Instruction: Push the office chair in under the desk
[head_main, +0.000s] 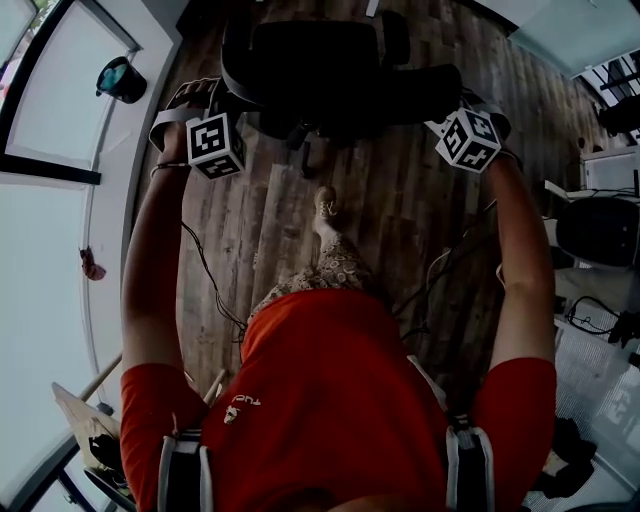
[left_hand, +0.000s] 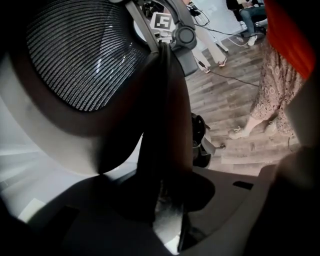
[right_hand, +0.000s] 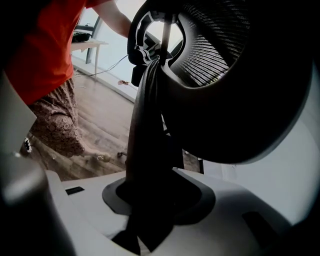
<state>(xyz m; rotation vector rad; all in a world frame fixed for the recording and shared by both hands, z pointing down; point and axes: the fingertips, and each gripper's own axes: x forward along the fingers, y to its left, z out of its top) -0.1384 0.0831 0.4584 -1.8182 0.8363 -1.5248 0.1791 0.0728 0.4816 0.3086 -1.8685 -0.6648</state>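
Observation:
The black office chair (head_main: 330, 65) stands on the wood floor ahead of me, its backrest toward me. My left gripper (head_main: 228, 105) is shut on the backrest's left edge and my right gripper (head_main: 452, 108) on its right edge. In the left gripper view the dark frame bar (left_hand: 167, 115) runs up between the jaws of the left gripper (left_hand: 167, 200), with the mesh back (left_hand: 80, 55) at the left. The right gripper (right_hand: 150, 210) clamps the same kind of bar (right_hand: 147, 125), below the mesh (right_hand: 220, 45). Which of the surrounding surfaces is the desk I cannot tell.
A white surface (head_main: 50, 230) with a dark teal object (head_main: 120, 78) runs along the left. Another black chair (head_main: 600, 230) and a white table (head_main: 612, 170) stand at the right. Cables (head_main: 210, 280) trail on the floor by my foot (head_main: 325, 205).

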